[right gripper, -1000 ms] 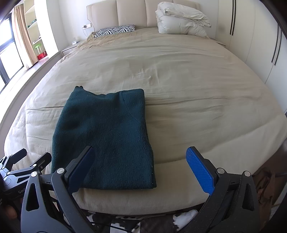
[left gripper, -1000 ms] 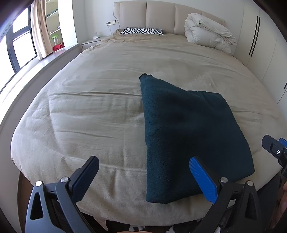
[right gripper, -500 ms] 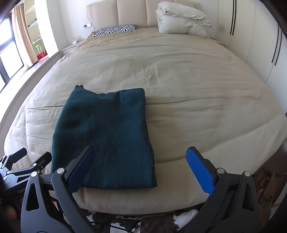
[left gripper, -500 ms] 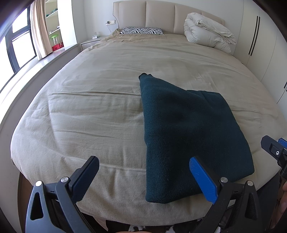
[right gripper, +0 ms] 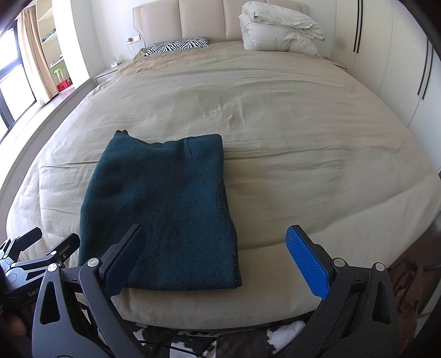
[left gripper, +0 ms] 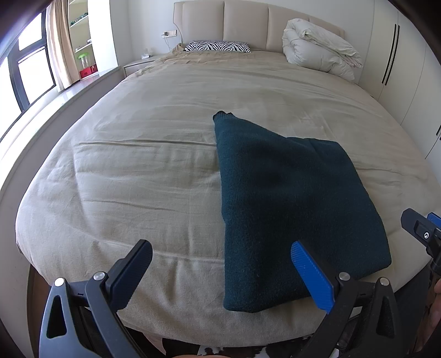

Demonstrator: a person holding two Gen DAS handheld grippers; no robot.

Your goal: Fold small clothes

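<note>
While both grippers hover apart, the dark green sweater (right gripper: 162,209) lies folded on the bed (right gripper: 289,115).
Left gripper (left gripper: 223,271) and right gripper (right gripper: 217,256) gape wide, gripping nothing; a sleeve seems tucked beneath.

Large bed (left gripper: 154,170) with wrinkled beige cover, padded beige headboard (left gripper: 245,24). Zebra-print pillow (left gripper: 217,46) and bundled white duvet (left gripper: 319,46) lie at its head. White wardrobe doors (left gripper: 397,66) at right. Window (left gripper: 30,71), curtain (left gripper: 59,44) and shelving (left gripper: 82,35) at left; daylight enters.

Both wrist views low at the bed's (left gripper: 137,170) foot, facing headboard (right gripper: 204,22).
</note>
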